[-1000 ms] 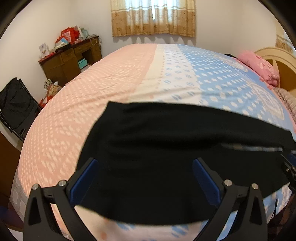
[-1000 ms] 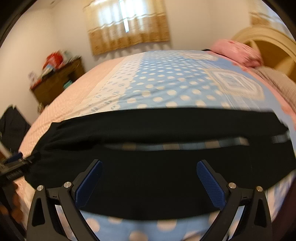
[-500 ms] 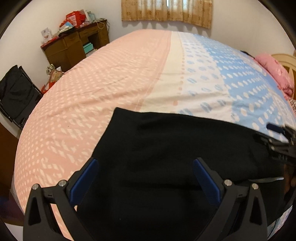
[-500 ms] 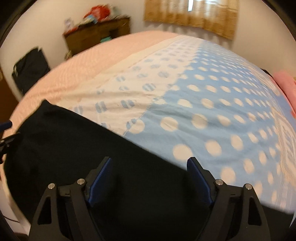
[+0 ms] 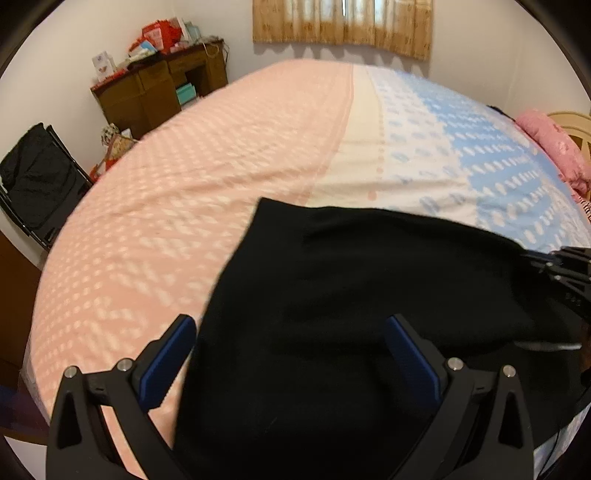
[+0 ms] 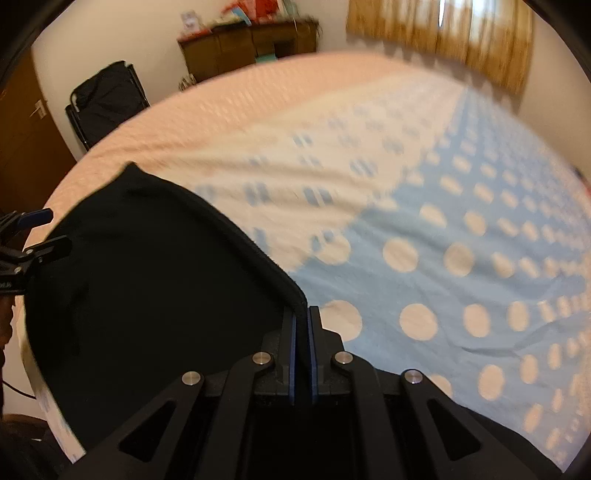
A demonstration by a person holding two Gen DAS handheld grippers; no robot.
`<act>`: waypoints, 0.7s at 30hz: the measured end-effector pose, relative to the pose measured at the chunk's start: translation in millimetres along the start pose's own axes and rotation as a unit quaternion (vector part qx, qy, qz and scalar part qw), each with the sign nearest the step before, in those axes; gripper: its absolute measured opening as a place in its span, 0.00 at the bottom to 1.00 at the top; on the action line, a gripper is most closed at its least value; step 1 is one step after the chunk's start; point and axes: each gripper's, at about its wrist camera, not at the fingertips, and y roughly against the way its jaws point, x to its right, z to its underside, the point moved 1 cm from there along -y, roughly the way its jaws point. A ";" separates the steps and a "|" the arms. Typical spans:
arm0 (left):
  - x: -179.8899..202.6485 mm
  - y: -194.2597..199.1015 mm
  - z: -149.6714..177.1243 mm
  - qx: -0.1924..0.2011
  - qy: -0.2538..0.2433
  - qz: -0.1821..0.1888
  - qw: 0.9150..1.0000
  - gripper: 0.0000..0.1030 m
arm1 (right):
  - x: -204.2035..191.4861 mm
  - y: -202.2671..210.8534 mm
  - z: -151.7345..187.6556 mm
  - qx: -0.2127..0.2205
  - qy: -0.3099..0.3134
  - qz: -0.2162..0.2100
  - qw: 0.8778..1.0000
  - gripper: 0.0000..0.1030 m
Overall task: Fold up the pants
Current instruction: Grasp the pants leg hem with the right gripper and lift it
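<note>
A: 2 grippers are over 1 pair of black pants on the bed. Report the right gripper first.

B: Its 2 blue pads have just been closing and now stand together, clamped on the hemmed edge of the pants at a corner of the fabric. The cloth runs from that corner away to the left of the right wrist view.

A: And the left gripper?

B: Its jaws stand wide apart. The left finger is over the pink sheet just beside the edge of the pants; the right finger is over the black cloth. Neither pad presses on the fabric.

A: Where do the pants lie?

B: On the near part of the bed, across the line where the pink zone of the sheet meets the white and blue zones. The far edge is flat on the sheet.

A: Surroundings?

B: 1 brown desk with clutter on top stands against the far wall, 1 curtain hangs behind the bed, 1 pink pillow lies at the right, and 1 black folding chair stands at the left.
</note>
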 end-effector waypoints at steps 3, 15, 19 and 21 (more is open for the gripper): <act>-13.9 21.8 14.1 0.020 -0.002 -0.004 1.000 1.00 | -25.0 44.6 10.8 0.043 0.018 0.005 0.999 0.05; -37.4 47.3 53.5 0.045 0.007 0.004 0.999 1.00 | -127.3 100.0 137.3 0.064 0.032 -0.070 0.995 0.06; -32.0 37.3 65.0 0.031 0.002 0.004 1.000 1.00 | -137.4 65.1 167.2 0.025 -0.013 -0.054 0.998 0.08; -32.7 26.9 72.6 0.014 -0.001 -0.027 1.000 1.00 | -131.3 62.8 169.4 0.018 -0.048 -0.070 0.996 0.10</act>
